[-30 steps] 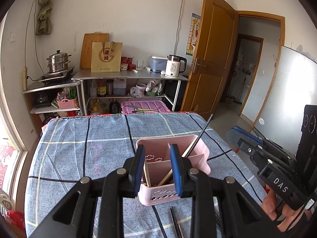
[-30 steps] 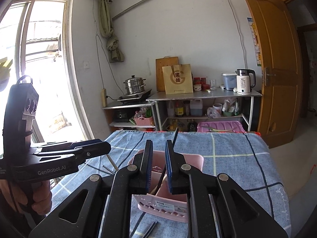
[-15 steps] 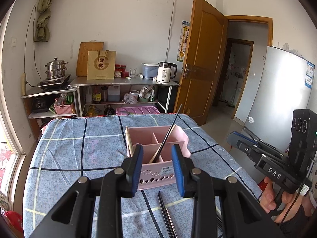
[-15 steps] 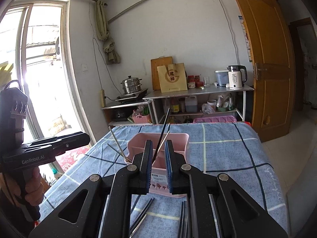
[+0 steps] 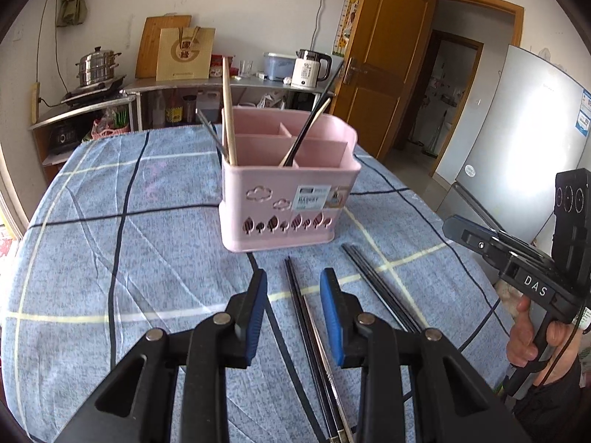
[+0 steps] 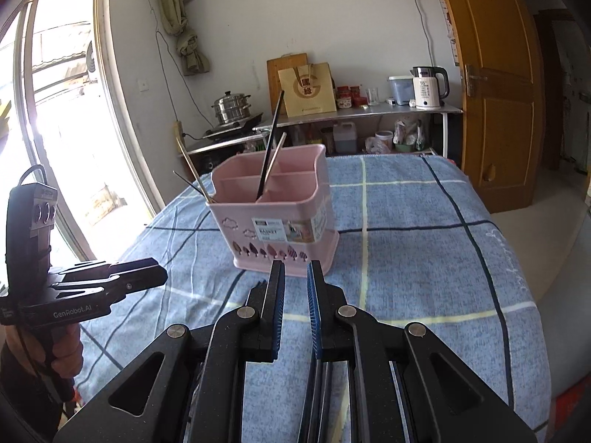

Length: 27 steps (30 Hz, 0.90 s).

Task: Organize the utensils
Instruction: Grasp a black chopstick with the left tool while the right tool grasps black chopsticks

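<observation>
A pink utensil basket [image 5: 288,199] [image 6: 277,217] stands on the blue checked tablecloth [image 5: 110,221]. It holds a wooden chopstick [image 5: 228,118], a black chopstick [image 5: 314,118] and a thin dark one at its left side. Several black chopsticks [image 5: 314,328] lie on the cloth in front of the basket. My left gripper [image 5: 293,291] is open and empty, low over the loose chopsticks. My right gripper [image 6: 295,288] is open with a narrow gap and empty, just in front of the basket; dark chopsticks lie partly hidden under it.
A second group of black chopsticks [image 5: 376,288] lies to the right. A metal shelf [image 5: 229,85] with a kettle, pot and paper bag stands behind the table. A wooden door [image 5: 384,66] and a fridge [image 5: 517,140] are at the right, a window [image 6: 55,129] at the left.
Both grippers have pulled back and dropped from above the basket to low over the cloth in front of it. The left jaws have opened wider.
</observation>
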Each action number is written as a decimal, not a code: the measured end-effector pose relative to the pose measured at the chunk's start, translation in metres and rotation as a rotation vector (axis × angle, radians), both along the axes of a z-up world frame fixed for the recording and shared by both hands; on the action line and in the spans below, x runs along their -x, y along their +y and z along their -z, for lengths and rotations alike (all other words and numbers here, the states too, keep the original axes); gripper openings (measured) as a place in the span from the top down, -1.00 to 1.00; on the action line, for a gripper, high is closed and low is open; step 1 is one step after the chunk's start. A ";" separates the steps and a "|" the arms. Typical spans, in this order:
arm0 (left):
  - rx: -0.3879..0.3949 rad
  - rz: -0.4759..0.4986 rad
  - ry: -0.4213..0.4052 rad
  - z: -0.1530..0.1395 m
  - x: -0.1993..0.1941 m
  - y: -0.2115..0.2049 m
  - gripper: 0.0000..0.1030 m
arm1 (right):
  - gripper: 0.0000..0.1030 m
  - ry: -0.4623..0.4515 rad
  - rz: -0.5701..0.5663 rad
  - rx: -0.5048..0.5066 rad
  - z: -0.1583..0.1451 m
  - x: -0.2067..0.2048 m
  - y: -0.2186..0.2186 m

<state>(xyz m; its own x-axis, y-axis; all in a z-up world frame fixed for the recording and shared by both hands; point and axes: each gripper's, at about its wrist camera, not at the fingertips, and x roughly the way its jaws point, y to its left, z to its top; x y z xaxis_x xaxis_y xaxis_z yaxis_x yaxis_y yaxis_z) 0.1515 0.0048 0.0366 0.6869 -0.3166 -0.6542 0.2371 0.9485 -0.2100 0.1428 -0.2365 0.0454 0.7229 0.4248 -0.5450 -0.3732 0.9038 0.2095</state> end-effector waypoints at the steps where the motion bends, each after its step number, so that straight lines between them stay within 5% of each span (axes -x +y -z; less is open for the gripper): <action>1: 0.000 0.000 0.020 0.008 -0.001 -0.001 0.40 | 0.76 0.021 -0.001 0.011 0.008 -0.002 -0.001; 13: -0.047 0.022 0.149 0.056 -0.021 -0.018 0.40 | 0.76 0.184 -0.012 0.121 0.069 -0.024 0.001; 27: -0.099 0.013 0.184 0.072 -0.037 -0.027 0.39 | 0.76 0.240 -0.016 0.170 0.088 -0.039 0.005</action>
<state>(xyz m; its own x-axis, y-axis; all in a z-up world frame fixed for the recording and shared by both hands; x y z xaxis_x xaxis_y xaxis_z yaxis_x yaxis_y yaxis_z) 0.1882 -0.0226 -0.0355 0.5495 -0.2525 -0.7964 0.2153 0.9638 -0.1570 0.1822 -0.2317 -0.0423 0.5585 0.3231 -0.7640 -0.3461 0.9278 0.1394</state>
